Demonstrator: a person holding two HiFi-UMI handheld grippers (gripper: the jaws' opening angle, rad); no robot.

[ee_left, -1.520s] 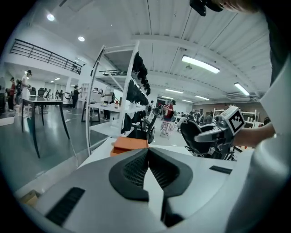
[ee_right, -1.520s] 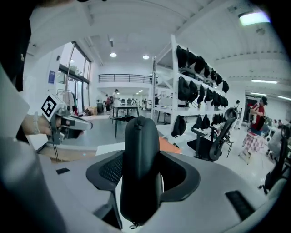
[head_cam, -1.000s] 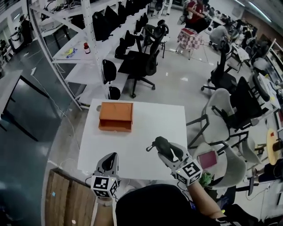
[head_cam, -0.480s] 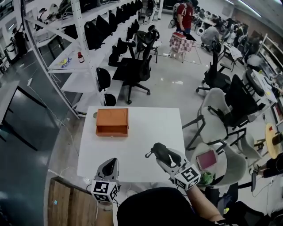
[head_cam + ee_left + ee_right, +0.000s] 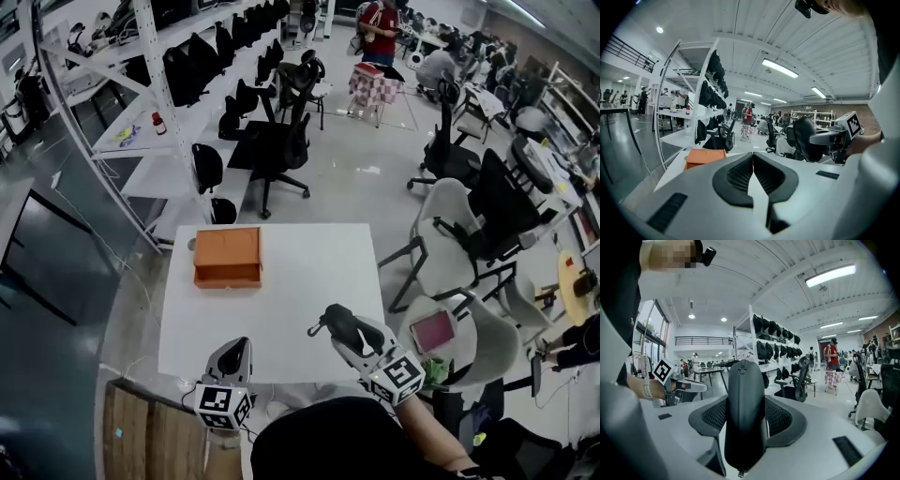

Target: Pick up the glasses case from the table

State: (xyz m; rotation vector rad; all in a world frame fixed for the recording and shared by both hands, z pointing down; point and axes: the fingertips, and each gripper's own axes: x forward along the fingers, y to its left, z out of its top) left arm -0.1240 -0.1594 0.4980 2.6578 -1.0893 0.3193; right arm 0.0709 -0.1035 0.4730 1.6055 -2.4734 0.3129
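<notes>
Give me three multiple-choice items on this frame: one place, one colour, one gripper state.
1. Where on the white square table does the flat orange box lie?
A. near right corner
B. far left part
C. dead centre

2. What colour is the zipped oval glasses case clamped in the right gripper?
A. orange
B. white
C. black

3. How does the left gripper stand?
A. shut, with nothing in it
B. shut on the case
C. wide open

Key:
1 B: the head view shows the box by the table's far left edge.
2 C: the right gripper view shows a black case between the pads.
3 A: the left gripper view shows its jaws meeting with nothing between them.
</notes>
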